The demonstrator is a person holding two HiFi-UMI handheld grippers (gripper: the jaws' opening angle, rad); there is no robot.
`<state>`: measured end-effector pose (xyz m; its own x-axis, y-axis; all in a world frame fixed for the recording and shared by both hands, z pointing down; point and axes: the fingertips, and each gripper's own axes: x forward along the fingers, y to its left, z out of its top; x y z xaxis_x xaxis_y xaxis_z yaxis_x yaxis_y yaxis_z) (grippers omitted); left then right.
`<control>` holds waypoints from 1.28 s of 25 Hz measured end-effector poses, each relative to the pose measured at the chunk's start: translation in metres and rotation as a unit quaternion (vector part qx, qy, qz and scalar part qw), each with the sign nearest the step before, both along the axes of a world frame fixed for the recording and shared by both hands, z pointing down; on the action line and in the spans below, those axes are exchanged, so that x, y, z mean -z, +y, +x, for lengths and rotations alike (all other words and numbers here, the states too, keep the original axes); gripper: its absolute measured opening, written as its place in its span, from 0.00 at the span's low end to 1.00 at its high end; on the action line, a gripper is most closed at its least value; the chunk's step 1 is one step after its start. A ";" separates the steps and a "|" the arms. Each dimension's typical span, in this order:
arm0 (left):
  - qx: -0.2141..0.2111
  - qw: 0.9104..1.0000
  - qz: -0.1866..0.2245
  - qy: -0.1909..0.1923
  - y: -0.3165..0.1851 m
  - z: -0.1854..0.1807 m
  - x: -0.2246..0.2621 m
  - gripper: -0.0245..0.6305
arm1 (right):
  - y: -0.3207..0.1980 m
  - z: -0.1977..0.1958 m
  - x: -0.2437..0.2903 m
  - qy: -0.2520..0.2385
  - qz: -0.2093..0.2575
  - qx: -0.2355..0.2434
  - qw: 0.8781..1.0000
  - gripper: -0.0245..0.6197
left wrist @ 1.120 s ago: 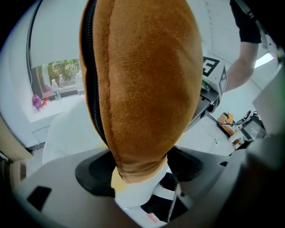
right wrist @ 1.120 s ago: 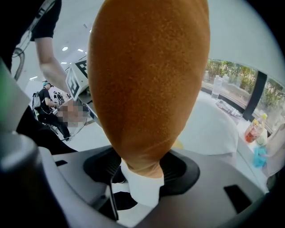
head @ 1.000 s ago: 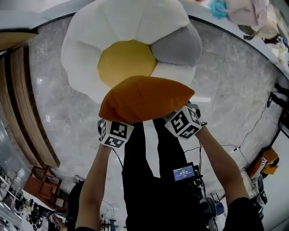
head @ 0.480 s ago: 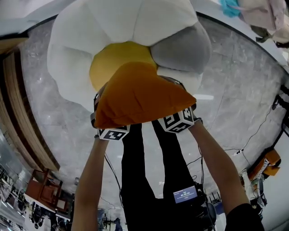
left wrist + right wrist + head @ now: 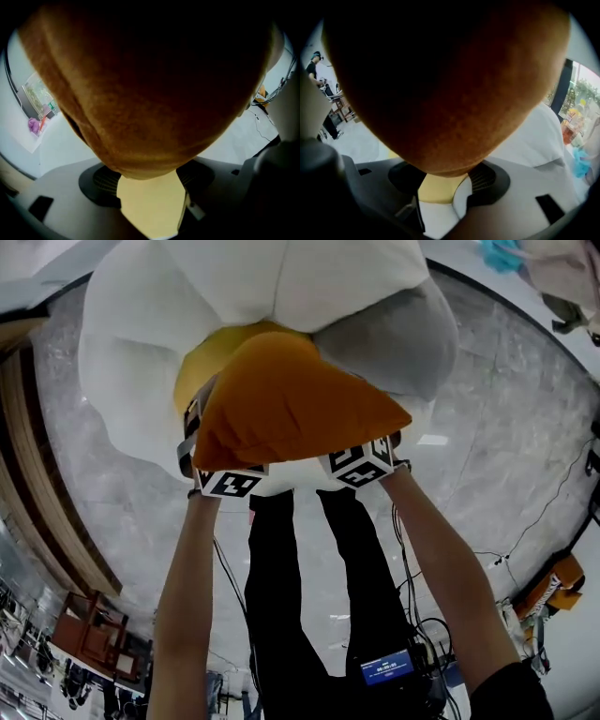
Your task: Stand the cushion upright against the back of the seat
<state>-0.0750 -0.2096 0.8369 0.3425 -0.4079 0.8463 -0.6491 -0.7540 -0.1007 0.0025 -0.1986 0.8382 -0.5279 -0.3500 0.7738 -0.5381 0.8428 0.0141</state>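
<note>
An orange cushion [image 5: 291, 404] hangs over a big flower-shaped seat with white petals [image 5: 281, 287], one grey petal [image 5: 398, 334] and a yellow centre [image 5: 199, 381]. My left gripper [image 5: 199, 442] is shut on the cushion's left corner, and my right gripper [image 5: 380, 448] on its right corner. The cushion is tilted, near edge low, and covers most of the yellow centre. It fills both gripper views, as the cushion [image 5: 150, 89] above the left gripper [image 5: 147, 173] and the cushion [image 5: 440, 84] above the right gripper [image 5: 440, 176]. Yellow centre [image 5: 150, 206] shows below between the jaws.
The seat rests on a grey marble floor [image 5: 506, 427]. A wooden strip [image 5: 37, 484] runs along the left. Cables [image 5: 553, 502] trail on the right and a heap of cloth [image 5: 562, 268] lies at the top right. My black-clad legs [image 5: 309, 596] stand just before the seat.
Both grippers have carried the cushion down and forward onto the seat. It now hides most of the yellow centre, and its near edge has dropped while the far side tips up.
</note>
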 end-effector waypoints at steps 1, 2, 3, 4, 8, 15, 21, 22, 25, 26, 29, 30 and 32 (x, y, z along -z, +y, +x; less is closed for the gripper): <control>-0.004 1.000 -0.004 -0.003 -0.004 0.001 -0.005 0.61 | -0.003 0.002 -0.006 -0.002 -0.006 -0.006 1.000 0.46; -0.008 1.000 -0.007 -0.004 -0.008 0.003 -0.010 0.61 | -0.007 0.003 -0.011 -0.003 -0.013 -0.011 1.000 0.46; -0.012 1.000 -0.010 -0.004 -0.013 0.005 -0.015 0.61 | -0.010 0.006 -0.017 -0.004 -0.020 -0.017 1.000 0.46; -0.015 1.000 -0.013 -0.005 -0.017 0.007 -0.021 0.61 | -0.014 0.008 -0.023 -0.004 -0.030 -0.026 0.999 0.46; -0.024 0.998 -0.048 -0.017 -0.019 0.005 -0.050 0.61 | -0.018 0.012 -0.046 -0.013 -0.096 -0.074 0.993 0.45; -0.024 0.998 -0.065 -0.007 -0.025 -0.001 -0.059 0.61 | -0.016 0.005 -0.065 -0.029 -0.158 -0.102 0.982 0.45; -0.018 0.997 -0.076 0.002 -0.029 -0.006 -0.060 0.62 | -0.028 0.005 -0.065 -0.030 -0.173 -0.108 0.978 0.51; -0.016 0.997 -0.077 0.002 -0.030 -0.008 -0.059 0.62 | -0.032 0.007 -0.064 -0.031 -0.172 -0.117 0.978 0.52; -0.013 0.997 -0.080 -0.004 -0.027 -0.015 -0.059 0.62 | -0.040 0.012 -0.061 -0.027 -0.169 -0.136 0.976 0.52; -0.011 0.997 -0.081 -0.005 -0.026 -0.017 -0.059 0.62 | -0.042 0.013 -0.059 -0.024 -0.168 -0.138 0.976 0.52; -0.002 0.997 -0.080 -0.005 -0.022 -0.024 -0.055 0.62 | -0.045 0.016 -0.052 -0.020 -0.162 -0.142 0.976 0.52; -0.001 0.997 -0.080 -0.006 -0.020 -0.025 -0.053 0.62 | -0.045 0.017 -0.050 -0.020 -0.162 -0.145 0.976 0.52; -0.001 0.997 -0.081 -0.008 -0.016 -0.027 -0.050 0.62 | -0.044 0.020 -0.046 -0.020 -0.162 -0.149 0.975 0.52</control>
<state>-0.1024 -0.2258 0.8866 0.3298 -0.2651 0.9061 -0.6474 -0.7620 0.0127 0.0222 -0.2423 0.8846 -0.4719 -0.2319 0.8506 -0.7542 0.6059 -0.2532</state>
